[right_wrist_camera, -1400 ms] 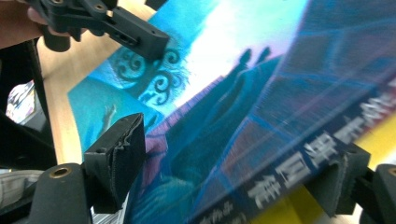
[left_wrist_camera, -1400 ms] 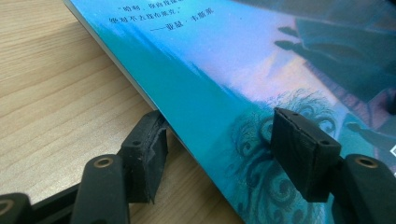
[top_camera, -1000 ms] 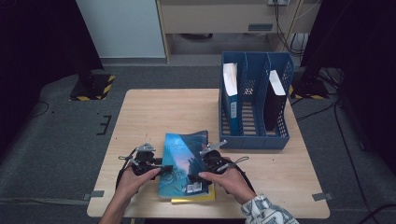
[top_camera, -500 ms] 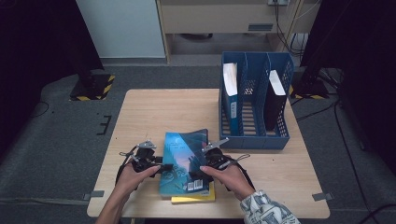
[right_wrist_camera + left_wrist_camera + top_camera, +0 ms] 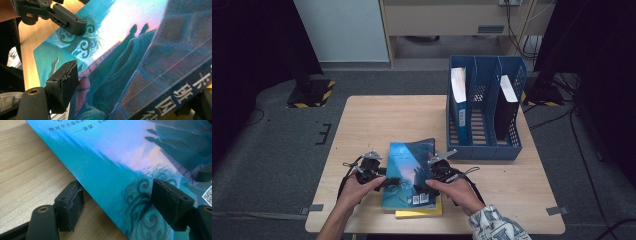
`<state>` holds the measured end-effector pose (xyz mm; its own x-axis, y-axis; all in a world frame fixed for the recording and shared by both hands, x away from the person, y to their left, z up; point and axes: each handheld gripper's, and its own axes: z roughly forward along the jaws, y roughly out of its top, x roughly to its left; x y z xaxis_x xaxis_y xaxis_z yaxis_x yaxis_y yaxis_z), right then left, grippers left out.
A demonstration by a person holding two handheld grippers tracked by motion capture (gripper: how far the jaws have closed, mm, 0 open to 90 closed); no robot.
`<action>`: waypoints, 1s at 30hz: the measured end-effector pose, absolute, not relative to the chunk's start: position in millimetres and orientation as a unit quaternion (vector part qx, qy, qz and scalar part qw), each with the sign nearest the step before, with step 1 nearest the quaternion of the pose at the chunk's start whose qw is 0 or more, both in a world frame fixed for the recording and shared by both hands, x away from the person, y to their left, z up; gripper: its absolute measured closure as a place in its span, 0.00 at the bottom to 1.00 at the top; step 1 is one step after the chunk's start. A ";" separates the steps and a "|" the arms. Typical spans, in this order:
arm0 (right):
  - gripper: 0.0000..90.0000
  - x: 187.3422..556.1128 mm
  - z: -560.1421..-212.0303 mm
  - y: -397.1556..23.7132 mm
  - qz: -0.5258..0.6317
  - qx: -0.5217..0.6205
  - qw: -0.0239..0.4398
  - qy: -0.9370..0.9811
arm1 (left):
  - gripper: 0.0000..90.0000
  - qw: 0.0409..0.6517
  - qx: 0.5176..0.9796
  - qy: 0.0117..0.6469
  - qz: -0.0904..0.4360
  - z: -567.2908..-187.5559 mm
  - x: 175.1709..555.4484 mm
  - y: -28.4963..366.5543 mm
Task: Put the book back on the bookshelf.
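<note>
The left gripper (image 5: 379,181) sits at the left edge of the blue book (image 5: 408,172), near the front edge of the table (image 5: 362,125). Its jaws have just been opening: they stand spread, one below the book's edge against the wood, the other over the cover. In the left gripper view the book's edge (image 5: 105,185) passes between the jaws, the lower pad (image 5: 70,202) lying just beside it. Whether the upper pad touches the cover cannot be told.

The right gripper (image 5: 428,175) straddles the book's right side. In the right gripper view one jaw lies on the cover (image 5: 105,57) and the other sits below the spine; the book fills the space between them, so the jaws pinch the book.

Under the blue book, nearest the person, lies a yellow book (image 5: 422,212). Beyond the right jaws stands a blue file rack (image 5: 484,150) holding a blue folder (image 5: 459,100) and a black folder (image 5: 506,107).
</note>
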<state>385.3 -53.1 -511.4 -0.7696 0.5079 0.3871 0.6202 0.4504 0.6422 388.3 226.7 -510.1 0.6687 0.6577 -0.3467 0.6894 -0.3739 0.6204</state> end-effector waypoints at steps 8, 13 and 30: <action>0.30 385.6 -507.5 -51.2 -0.397 -0.328 0.063 -0.855 | 0.55 0.382 0.828 0.411 0.002 -499.6 388.7 230.3; 0.33 384.6 -499.9 -46.6 -0.396 -0.312 0.053 -0.862 | 0.65 0.381 0.824 0.418 -0.003 -496.8 390.4 232.8; 0.42 386.9 -481.8 -44.0 -0.406 -0.301 0.047 -0.861 | 0.75 0.392 0.821 0.414 0.020 -474.5 385.7 241.1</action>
<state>386.9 -44.0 -481.8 -0.8144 0.4804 0.3255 0.5568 0.4887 0.6717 385.7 241.1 -474.5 0.6563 0.6955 -0.2925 0.6649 -0.3499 0.6599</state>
